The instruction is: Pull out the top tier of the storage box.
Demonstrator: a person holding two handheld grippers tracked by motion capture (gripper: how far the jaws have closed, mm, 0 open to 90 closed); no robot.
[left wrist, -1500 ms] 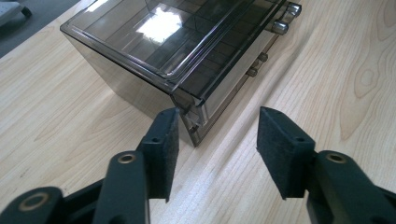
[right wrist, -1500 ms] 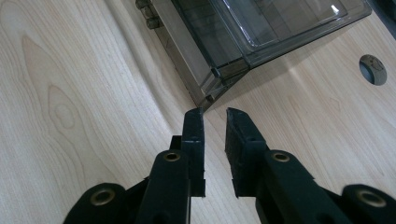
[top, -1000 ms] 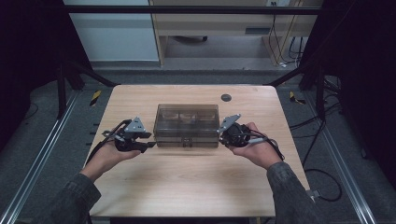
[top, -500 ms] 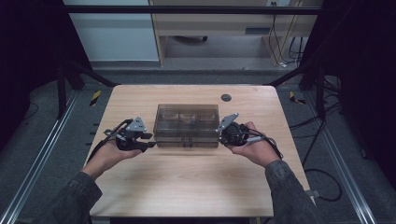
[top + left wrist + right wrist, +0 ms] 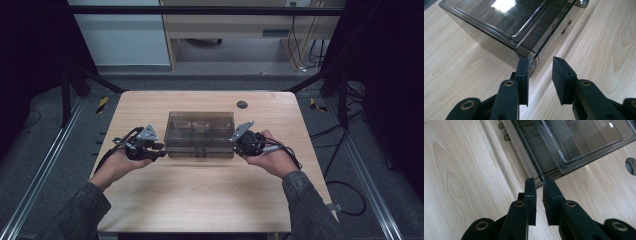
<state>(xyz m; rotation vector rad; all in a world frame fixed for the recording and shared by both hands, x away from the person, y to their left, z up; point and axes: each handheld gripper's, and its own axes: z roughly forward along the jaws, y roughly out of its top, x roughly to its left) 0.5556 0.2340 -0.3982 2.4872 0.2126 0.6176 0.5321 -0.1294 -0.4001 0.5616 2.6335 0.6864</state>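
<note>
On the pale wooden table (image 5: 200, 200): one smoky clear plastic lidded box (image 5: 201, 131), one dark round disc (image 5: 242, 104), two grippers. Left gripper (image 5: 540, 75), jaws just closing, stands spread at one near box corner; right gripper (image 5: 539, 192) nearly shut on the other corner's lid edge. Box contents are indistinct.

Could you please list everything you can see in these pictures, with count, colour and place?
Table: one, light wood, centre of the high view.
Box: one, smoky clear plastic with lid down, middle of the table, latch on its near side.
Round disc: one, dark, on the table beyond the box's right end.
Tape strips: two, yellow and black, on the floor either side of the table.
Cables: several, black, on the floor at right.
Left gripper: one, black, at the box's near left corner, jaws apart and just closing, one pad against the corner.
Right gripper: one, black, at the box's near right corner, jaws narrow.
</note>
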